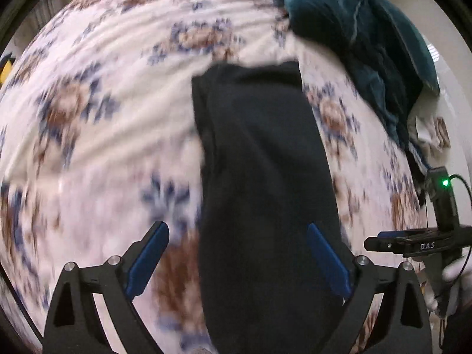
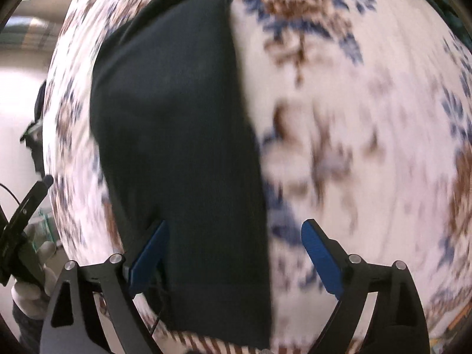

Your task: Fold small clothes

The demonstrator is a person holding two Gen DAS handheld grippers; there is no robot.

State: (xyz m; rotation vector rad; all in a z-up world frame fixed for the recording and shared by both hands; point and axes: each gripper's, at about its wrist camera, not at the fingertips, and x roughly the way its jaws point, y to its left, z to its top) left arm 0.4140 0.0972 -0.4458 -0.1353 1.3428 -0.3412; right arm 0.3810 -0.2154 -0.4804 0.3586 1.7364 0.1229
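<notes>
A long dark garment (image 1: 259,183) lies flat on a floral bedspread (image 1: 97,94), running from the near edge toward the far middle. The left gripper (image 1: 237,236) hovers over its near end, jaws spread wide, the right finger over the cloth's right edge. A teal bundle of fabric (image 1: 360,38) sits at the far right. The right gripper (image 1: 413,244) shows at the right edge, held by a white-gloved hand (image 1: 451,283).

floral bedsheet (image 1: 97,94) motion-blurred, dark garment (image 1: 265,177) cut off below

Garment (image 1: 265,177) flat on bedspread (image 1: 103,103) (pile (image 1: 368,44) behind, right).
</notes>
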